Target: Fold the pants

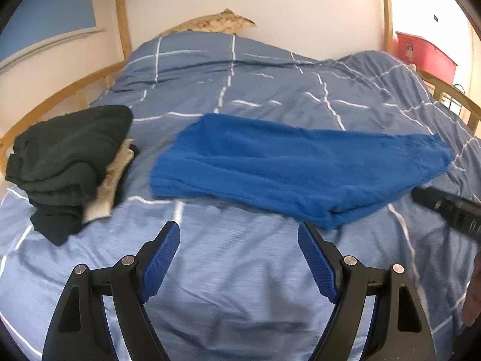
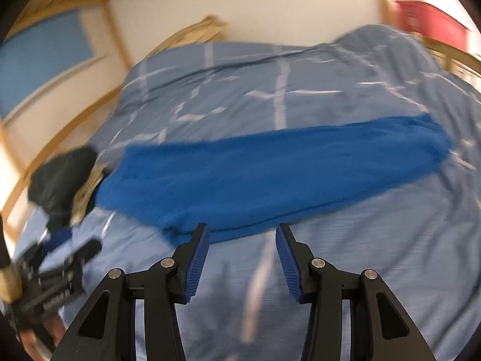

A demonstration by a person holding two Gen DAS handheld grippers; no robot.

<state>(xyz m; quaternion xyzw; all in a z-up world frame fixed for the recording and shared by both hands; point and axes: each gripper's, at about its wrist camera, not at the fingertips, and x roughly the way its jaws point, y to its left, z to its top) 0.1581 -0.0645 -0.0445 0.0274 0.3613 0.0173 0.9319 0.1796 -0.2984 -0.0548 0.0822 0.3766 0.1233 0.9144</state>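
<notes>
Bright blue pants [image 1: 294,168] lie folded lengthwise across the blue checked duvet [image 1: 240,285], one end on the left and the other on the right. My left gripper [image 1: 237,228] hovers just short of their near edge, open, with only duvet between its fingers. In the blurred right wrist view the same pants [image 2: 270,180] stretch across the bed. My right gripper [image 2: 243,230] is open and holds nothing, its tips level with the pants' near edge. The left gripper [image 2: 60,270] shows at the lower left there, and the right gripper [image 1: 445,210] at the right edge of the left wrist view.
A stack of dark and beige folded clothes [image 1: 69,162] sits on the bed to the left of the pants. A wooden bed frame [image 1: 45,111] runs round the mattress. A red box [image 1: 421,54] stands behind at the right. A person's hand [image 1: 473,294] shows at the right edge.
</notes>
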